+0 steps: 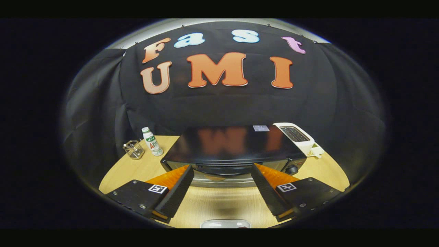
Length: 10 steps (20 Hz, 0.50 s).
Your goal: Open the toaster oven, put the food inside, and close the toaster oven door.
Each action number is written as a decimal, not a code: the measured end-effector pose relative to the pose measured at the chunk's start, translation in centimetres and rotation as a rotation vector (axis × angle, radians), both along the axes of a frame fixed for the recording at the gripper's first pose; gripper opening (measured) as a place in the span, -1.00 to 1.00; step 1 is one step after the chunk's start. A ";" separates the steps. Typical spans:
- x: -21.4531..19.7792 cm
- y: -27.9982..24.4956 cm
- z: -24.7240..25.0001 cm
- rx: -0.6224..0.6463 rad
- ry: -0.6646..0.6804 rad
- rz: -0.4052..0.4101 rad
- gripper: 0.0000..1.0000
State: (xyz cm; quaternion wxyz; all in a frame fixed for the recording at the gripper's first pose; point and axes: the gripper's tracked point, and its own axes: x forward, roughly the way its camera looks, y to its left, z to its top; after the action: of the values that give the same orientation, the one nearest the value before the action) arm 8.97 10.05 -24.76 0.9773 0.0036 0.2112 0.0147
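Gripper view: the tool (222, 185) hangs wide open and empty over the pale wooden worktop (219, 206), fingers flanking the glossy black toaster oven (233, 145), whose door looks shut. Whether food lies inside cannot be told; this fits either end of the task.

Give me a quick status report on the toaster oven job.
Hand-held gripper open, fingers spread, holding nothing. Toaster oven just ahead of the fingers, door looks shut. Bottle, wire holder and white toaster flank it, none between fingers and door.
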 end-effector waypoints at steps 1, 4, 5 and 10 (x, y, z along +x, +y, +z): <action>-0.1 -0.1 1.4 0.000 -0.026 -0.007 1.00; -0.9 -0.3 5.9 -0.017 -0.102 -0.012 1.00; -1.3 -0.4 7.2 -0.018 -0.119 -0.016 1.00; -3.6 0.2 13.0 0.009 -0.208 -0.035 1.00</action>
State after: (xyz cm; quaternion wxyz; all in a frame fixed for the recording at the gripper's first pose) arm 5.38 10.28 -11.78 0.9941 0.0100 0.1084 -0.0011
